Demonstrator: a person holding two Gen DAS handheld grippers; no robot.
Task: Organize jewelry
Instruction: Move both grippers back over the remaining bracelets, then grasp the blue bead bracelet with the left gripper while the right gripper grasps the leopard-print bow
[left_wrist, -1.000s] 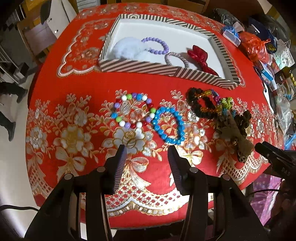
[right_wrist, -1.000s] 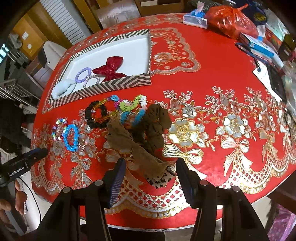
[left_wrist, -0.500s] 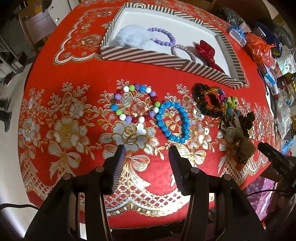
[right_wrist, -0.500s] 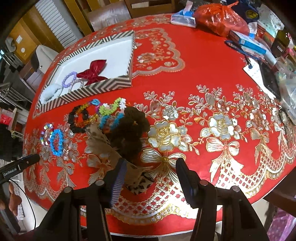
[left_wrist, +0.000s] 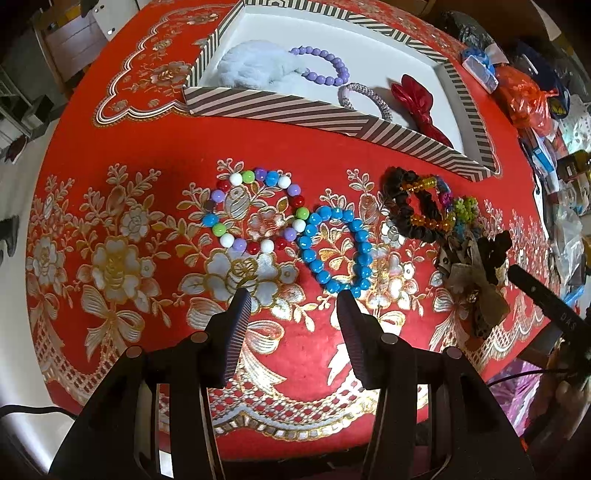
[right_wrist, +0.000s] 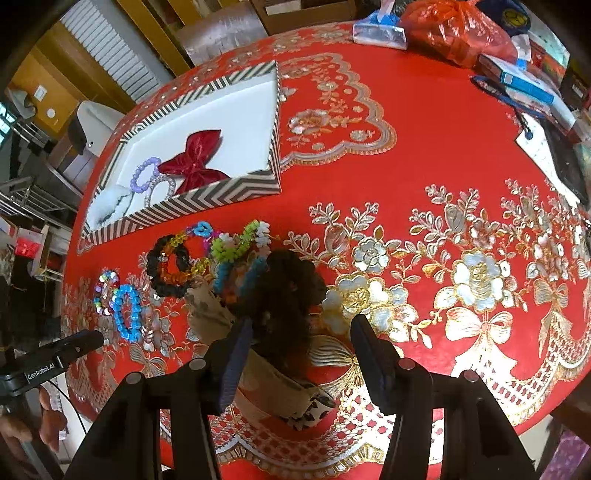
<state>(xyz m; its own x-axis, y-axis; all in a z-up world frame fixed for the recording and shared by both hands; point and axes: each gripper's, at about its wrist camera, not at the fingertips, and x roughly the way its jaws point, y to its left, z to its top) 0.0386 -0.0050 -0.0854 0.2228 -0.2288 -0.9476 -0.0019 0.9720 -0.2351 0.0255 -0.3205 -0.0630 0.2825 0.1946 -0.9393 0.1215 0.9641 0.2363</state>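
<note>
Left wrist view: left gripper released, nothing between jaws, bottom centre. Multicolour bead bracelet centre-left, touching blue bead bracelet centre. Striped tray up top. Right wrist view: right gripper released, bottom centre, jaws straddling dark scrunchie without gripping.

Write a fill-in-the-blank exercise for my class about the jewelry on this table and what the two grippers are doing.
1. The red bow lies inside the striped ____.
2. Beside the multicolored bead bracelet lies a bracelet whose beads are all ____.
3. The left gripper holds ____ between its jaws.
4. The right gripper hangs with open jaws over the dark ____ in the pile.

Missing words: box; blue; nothing; scrunchie
</note>
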